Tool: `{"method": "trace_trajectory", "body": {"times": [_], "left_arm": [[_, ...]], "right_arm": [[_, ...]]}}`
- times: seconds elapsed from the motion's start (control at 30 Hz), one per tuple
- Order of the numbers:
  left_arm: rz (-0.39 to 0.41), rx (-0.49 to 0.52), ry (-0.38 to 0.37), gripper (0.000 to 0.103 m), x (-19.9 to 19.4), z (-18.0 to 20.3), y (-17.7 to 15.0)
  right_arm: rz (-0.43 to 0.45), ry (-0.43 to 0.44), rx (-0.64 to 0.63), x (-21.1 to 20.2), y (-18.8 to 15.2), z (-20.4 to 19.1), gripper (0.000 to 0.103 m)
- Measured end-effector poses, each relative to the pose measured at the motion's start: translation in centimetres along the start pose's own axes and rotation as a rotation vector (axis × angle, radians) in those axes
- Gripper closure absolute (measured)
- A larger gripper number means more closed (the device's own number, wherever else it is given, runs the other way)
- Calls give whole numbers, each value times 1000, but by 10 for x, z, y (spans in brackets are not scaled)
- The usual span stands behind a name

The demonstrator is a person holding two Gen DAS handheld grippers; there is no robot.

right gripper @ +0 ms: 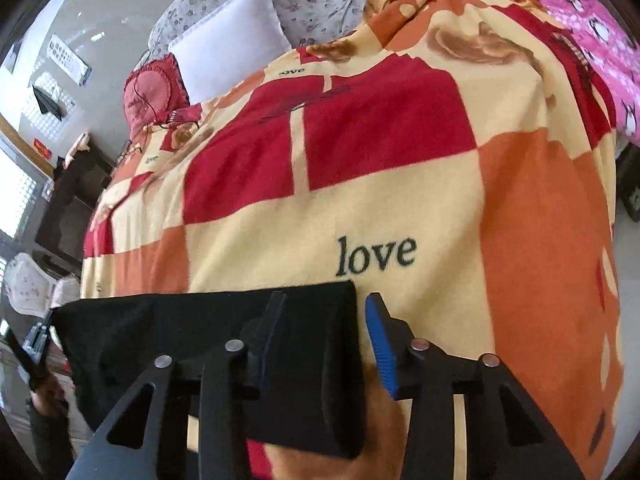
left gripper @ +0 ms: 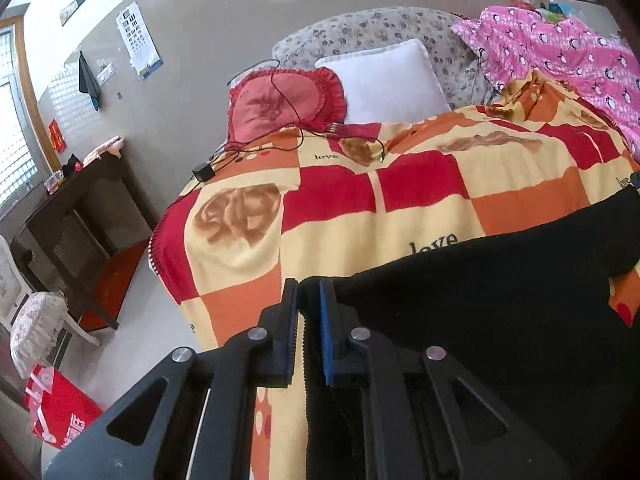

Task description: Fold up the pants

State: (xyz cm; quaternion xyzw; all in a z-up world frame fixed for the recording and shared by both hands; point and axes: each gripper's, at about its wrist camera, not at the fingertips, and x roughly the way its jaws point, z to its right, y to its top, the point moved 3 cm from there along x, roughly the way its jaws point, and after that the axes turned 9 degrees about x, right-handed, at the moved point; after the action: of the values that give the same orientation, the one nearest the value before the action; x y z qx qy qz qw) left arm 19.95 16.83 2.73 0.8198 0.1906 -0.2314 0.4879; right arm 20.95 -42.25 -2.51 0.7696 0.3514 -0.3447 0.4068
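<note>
Lying flat on a bed, on top of a checked red, orange and cream blanket point(right gripper: 360, 216) printed with the word "love": black pants point(left gripper: 500, 304), already folded into a thick dark band across the near edge of the bed. Looks like soft, matte, fleecy cloth, probably light and limp, not slippery; likely to sag and slide open unless all layers are pinched together. Best taken at a corner or along a folded edge.

Left tongs point(left gripper: 308, 324): nearly closed, only a narrow gap between the fingers, set at the left end of the pants. Black cloth seems to run into that gap, but whether it is actually clamped cannot be told.

Right tongs point(right gripper: 324, 344): clearly spread apart, gripping nothing. Straddling the right end of the pants: black finger point(right gripper: 272, 320) above the cloth, blue-padded finger point(right gripper: 380, 340) just beyond its edge, over the blanket. Seemingly ready to close on that right edge.

Further up the bed: white pillow point(left gripper: 384, 80), red frilled cushion point(left gripper: 276, 100), pink quilt point(left gripper: 560, 52).
</note>
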Motion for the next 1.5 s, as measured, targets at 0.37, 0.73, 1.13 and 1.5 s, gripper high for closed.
{"method": "trace_trajectory", "body": {"times": [0.37, 0.73, 1.13, 1.5], "left_arm": [[68, -3, 10, 95, -23, 8, 3], [69, -32, -99, 99, -100, 20, -90], [-78, -822, -475, 82, -126, -1, -210], [-73, -1191, -666, 58, -91, 6, -192]], "right_arm": [[58, -12, -163, -18, -12, -16, 97], [252, 4, -448, -126, -129, -18, 102], [340, -54, -390, -141, -232, 39, 83], [426, 125, -309, -155, -252, -5, 67]]}}
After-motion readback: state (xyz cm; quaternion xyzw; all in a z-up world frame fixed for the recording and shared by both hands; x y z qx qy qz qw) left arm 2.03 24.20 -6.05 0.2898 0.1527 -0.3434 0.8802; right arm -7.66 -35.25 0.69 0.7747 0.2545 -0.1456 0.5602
